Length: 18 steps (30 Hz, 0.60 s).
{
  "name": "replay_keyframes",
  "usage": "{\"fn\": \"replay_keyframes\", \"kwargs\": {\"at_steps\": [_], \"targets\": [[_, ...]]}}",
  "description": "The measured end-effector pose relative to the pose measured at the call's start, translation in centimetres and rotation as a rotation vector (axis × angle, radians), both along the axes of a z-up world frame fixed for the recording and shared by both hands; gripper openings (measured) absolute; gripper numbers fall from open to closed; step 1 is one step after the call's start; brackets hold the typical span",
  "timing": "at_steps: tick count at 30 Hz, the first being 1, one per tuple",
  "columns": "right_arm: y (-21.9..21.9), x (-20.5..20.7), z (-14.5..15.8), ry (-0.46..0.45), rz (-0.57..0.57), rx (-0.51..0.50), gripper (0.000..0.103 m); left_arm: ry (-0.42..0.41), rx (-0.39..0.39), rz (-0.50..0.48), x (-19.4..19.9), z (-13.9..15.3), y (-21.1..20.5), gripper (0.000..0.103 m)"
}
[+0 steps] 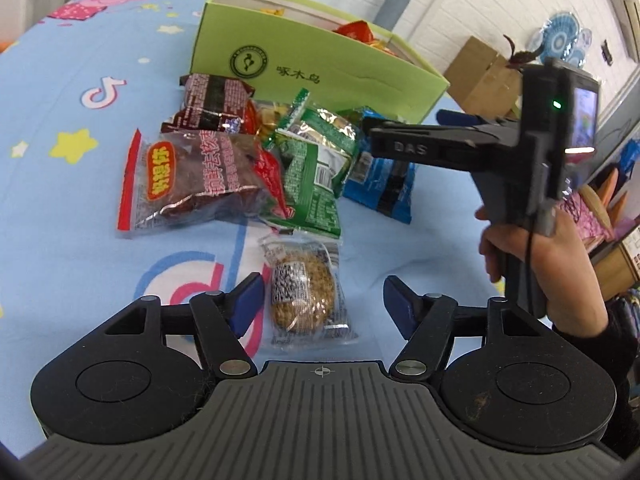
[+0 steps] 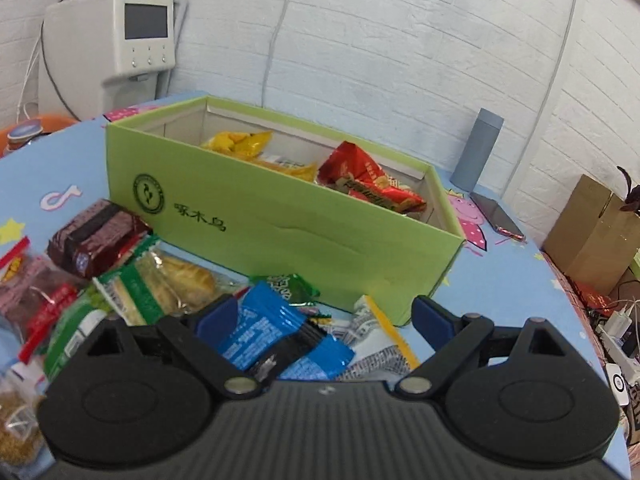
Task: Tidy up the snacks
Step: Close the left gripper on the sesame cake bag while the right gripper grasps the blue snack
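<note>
Left tool [image 1: 324, 304] released astride light, crumbly cookie pack [image 1: 306, 288], pads apart; best pinched mid-wrapper. Right tool [image 2: 324, 320] wide, unloaded, over blue pack [image 2: 272, 340].

Snacks [image 1: 224, 160] before box [image 1: 320, 76] (some inside)

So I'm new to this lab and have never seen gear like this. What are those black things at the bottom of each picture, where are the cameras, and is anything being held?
Each black thing is a hand-held gripper; a person carries one in each hand. A camera sits on each and looks forward along its two blue-tipped fingers.

The left gripper has a clear-wrapped round cookie packet lying between its open fingers, not pinched. The same view shows the person's hand holding the right tool.

The right gripper is open over a blue packet, gripping nothing.

Loose snacks lie on a blue cartoon tablecloth before a green box that already holds yellow and red packets.
</note>
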State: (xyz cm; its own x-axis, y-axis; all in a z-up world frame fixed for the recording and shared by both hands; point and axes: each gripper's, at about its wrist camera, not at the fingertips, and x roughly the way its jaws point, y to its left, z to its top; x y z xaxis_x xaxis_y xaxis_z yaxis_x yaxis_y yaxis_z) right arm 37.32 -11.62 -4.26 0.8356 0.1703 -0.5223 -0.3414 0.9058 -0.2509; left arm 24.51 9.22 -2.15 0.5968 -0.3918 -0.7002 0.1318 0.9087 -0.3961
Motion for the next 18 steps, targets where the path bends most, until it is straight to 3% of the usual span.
{"fn": "replay_keyframes", "kwargs": {"at_steps": [4, 7, 12, 18], "targets": [[0.5, 1.4, -1.5, 0.067, 0.018, -0.034, 0.093, -0.006, 0.014, -0.001, 0.4, 0.0, -0.2, 0.056], [-0.5, -0.6, -1.9, 0.047, 0.023, -0.075, 0.093, -0.015, 0.019, -0.006, 0.3, 0.0, -0.3, 0.056], [-4.2, -5.2, -2.2, 0.051, 0.047, -0.038, 0.093, -0.022, 0.042, -0.008, 0.2, 0.0, -0.9, 0.060], [-8.3, -9.8, -1.1, 0.100, 0.002, 0.177, 0.093, -0.013, 0.058, 0.016, 0.1, 0.0, -1.1, 0.060]]}}
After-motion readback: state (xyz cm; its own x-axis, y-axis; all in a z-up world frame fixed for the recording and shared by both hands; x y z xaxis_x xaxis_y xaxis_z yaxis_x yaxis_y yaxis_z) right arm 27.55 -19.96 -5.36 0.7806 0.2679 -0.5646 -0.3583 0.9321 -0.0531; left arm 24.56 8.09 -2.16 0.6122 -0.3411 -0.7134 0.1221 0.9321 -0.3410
